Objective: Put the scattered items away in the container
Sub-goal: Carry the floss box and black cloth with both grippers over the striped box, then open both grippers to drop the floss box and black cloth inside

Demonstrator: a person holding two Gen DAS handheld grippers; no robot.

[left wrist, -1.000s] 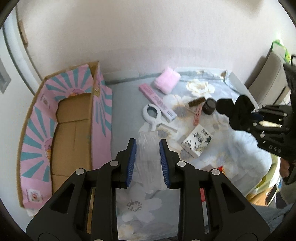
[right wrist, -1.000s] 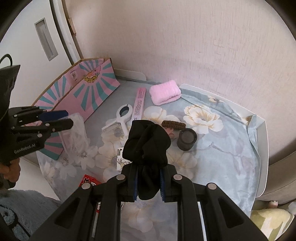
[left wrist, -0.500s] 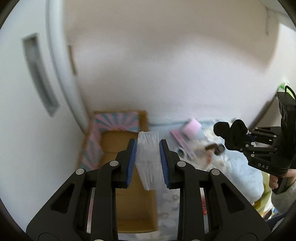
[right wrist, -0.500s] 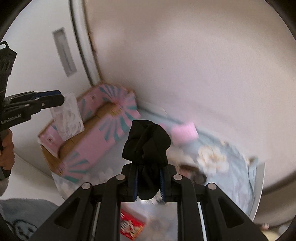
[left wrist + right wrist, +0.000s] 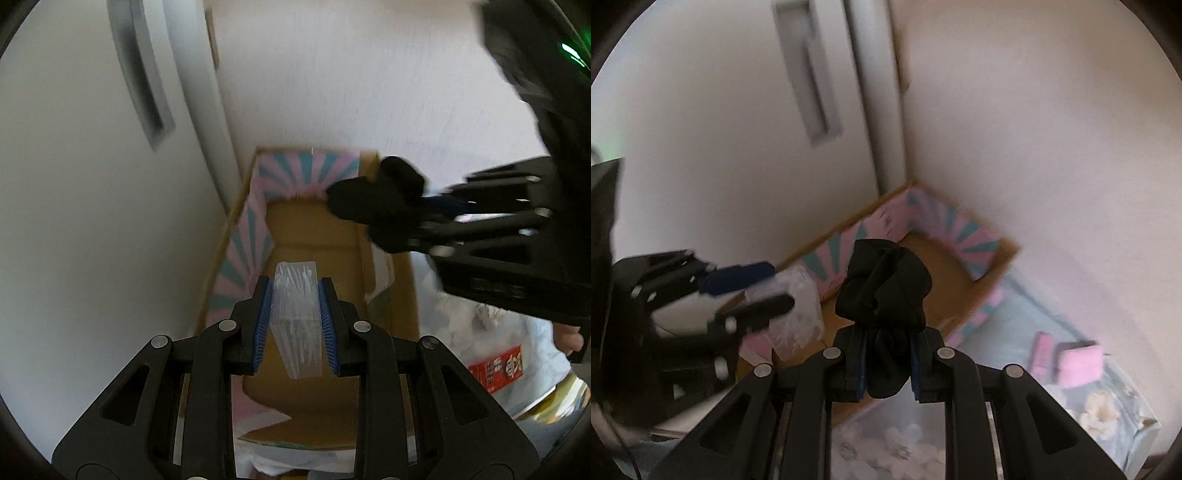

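Over the cardboard box [image 5: 314, 236], with its pink and teal striped walls, both grippers hang with something in them. The left gripper [image 5: 294, 306] is squeezed tight on a clear plastic case [image 5: 297, 317] full of thin white sticks, maybe cotton swabs, but they are too blurry to be sure. The case is up above the brown floor of the box, not touching it. The right gripper [image 5: 888, 363] is pinched on a bunched black cloth [image 5: 884, 288], which puffs out above its blue pads. From the left wrist view the black cloth hangs over the far right corner of the box and hides that corner.

The right side of the box is partly hidden by the right gripper's black body. A bit of a hand [image 5: 569, 332] peeks out under it, cut off by the edge. The near end of the box is hidden behind the left gripper's arms.

The box sits in a corner beside a white door [image 5: 738, 147] and a white wall [image 5: 1052, 129]. Next to it lies a flowered blue sheet [image 5: 1015, 332]. On the sheet are a fuzzy pink block [image 5: 1080, 363], a long pink thing [image 5: 1041, 354] just beside it, and a red packet [image 5: 496, 363]. All three are blurry.
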